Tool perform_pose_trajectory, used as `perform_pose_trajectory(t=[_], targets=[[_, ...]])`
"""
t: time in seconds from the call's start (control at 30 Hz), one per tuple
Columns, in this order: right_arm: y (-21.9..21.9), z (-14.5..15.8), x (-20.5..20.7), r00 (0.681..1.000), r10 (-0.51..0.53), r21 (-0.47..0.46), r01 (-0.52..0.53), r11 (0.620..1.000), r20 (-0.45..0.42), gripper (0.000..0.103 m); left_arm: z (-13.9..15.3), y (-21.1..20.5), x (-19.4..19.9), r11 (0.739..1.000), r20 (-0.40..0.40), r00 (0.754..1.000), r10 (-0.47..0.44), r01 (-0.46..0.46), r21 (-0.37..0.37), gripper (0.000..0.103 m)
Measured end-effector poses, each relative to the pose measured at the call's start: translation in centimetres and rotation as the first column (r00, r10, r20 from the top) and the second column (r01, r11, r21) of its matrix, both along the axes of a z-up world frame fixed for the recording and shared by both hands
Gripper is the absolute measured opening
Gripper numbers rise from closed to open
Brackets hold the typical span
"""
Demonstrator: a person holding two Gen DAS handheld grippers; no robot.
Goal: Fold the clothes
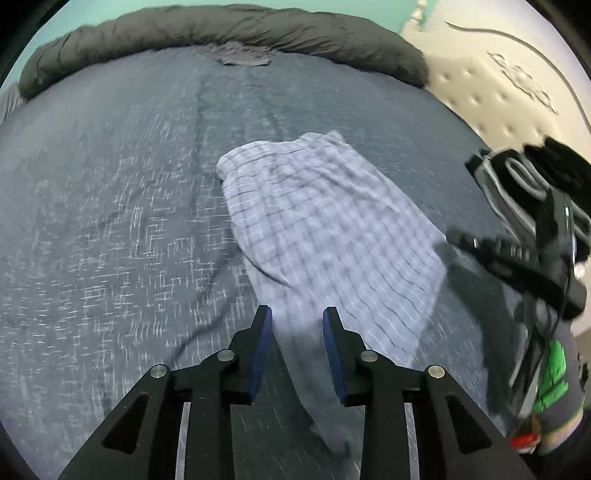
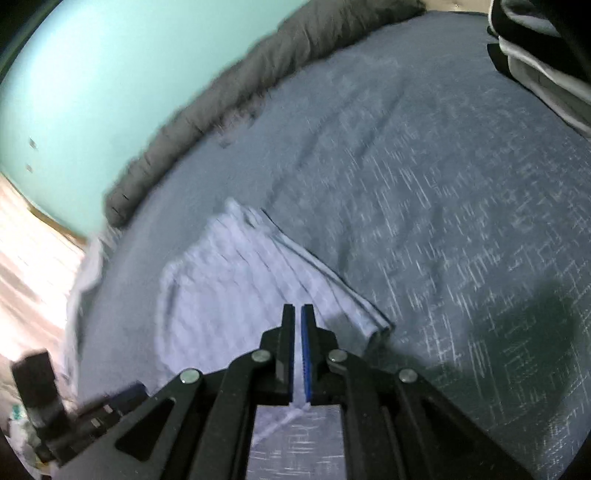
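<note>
A light checked garment [image 1: 325, 236] lies folded on the grey-blue bed cover [image 1: 110, 221]. My left gripper [image 1: 297, 314] is open above the garment's near corner, which trails down between its fingers. The right gripper [image 1: 461, 236] shows in the left wrist view at the garment's right edge. In the right wrist view my right gripper [image 2: 298, 308] is shut on the near edge of the garment [image 2: 229, 295], with cloth pinched between the blue pads. The other gripper [image 2: 110, 402] shows at lower left.
A rolled dark grey duvet [image 1: 221, 29] lies along the bed's far edge against a teal wall [image 2: 92, 74]. A stack of folded dark clothes [image 2: 546, 62] sits at the bed's right. A cream mattress [image 1: 498, 74] stands behind.
</note>
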State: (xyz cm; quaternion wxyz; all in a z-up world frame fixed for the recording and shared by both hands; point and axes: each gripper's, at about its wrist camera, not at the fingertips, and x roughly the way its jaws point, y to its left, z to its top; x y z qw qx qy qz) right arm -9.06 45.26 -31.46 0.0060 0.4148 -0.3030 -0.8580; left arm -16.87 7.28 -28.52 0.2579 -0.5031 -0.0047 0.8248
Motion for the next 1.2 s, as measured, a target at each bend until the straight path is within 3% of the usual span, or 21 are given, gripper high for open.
perform_pose_trajectory(t=[0.13, 0.3, 0.33, 0.4, 0.43, 0.7, 1.07, 1.13, 1.17, 1.2], targets=[[1.0, -0.3, 0.2, 0.997, -0.065, 0.04, 0.063, 0.997, 0.035, 0.004, -1.3, -1.0, -2.0, 0.999, 0.015, 0.999, 0.032, -0.032, 0.03, 0.031], [1.2, 3.1, -0.1, 0.993, -0.064, 0.033, 0.067, 0.997, -0.097, 0.006, -1.0, -1.7, -5.0, 0.997, -0.003, 0.998, 0.063, -0.063, 0.042, 0.031], [0.9, 3.5, -0.9, 0.993, -0.045, 0.019, 0.047, 0.999, -0.109, 0.009, -0.9, -1.9, -5.6, 0.996, -0.002, 0.997, 0.072, -0.072, 0.05, 0.031], [0.1, 3.8, -3.0, 0.996, 0.017, 0.022, -0.015, 1.0, -0.091, 0.04, -0.7, -2.3, -6.6, 0.994, 0.002, 0.996, 0.088, -0.088, 0.066, 0.038], [-0.3, 4.0, -4.2, 0.995, 0.05, 0.022, -0.048, 0.999, -0.09, 0.042, -0.9, -2.4, -7.2, 0.993, 0.008, 0.996, 0.093, -0.093, 0.07, 0.04], [-3.2, 3.9, -13.8, 0.977, 0.214, 0.079, -0.212, 0.974, -0.018, 0.042, -2.6, -3.2, -10.9, 0.978, 0.094, 0.986, 0.139, -0.152, 0.145, 0.041], [-5.2, 1.7, -18.6, 0.962, 0.27, 0.176, -0.274, 0.945, 0.048, 0.042, -3.5, -2.1, -11.9, 0.973, 0.109, 0.986, 0.127, -0.145, 0.18, 0.039], [-5.6, 1.3, -19.2, 0.959, 0.279, 0.189, -0.284, 0.94, 0.056, 0.038, -3.6, -1.9, -12.0, 0.973, 0.11, 0.986, 0.123, -0.142, 0.184, 0.039], [-5.8, 1.1, -19.6, 0.957, 0.283, 0.195, -0.29, 0.937, 0.06, 0.026, -3.6, -1.8, -11.9, 0.973, 0.108, 0.987, 0.119, -0.138, 0.186, 0.036], [-6.0, 1.0, -19.9, 0.956, 0.288, 0.202, -0.295, 0.934, 0.065, 0.018, -3.6, -1.6, -11.9, 0.974, 0.106, 0.988, 0.112, -0.131, 0.185, 0.026]])
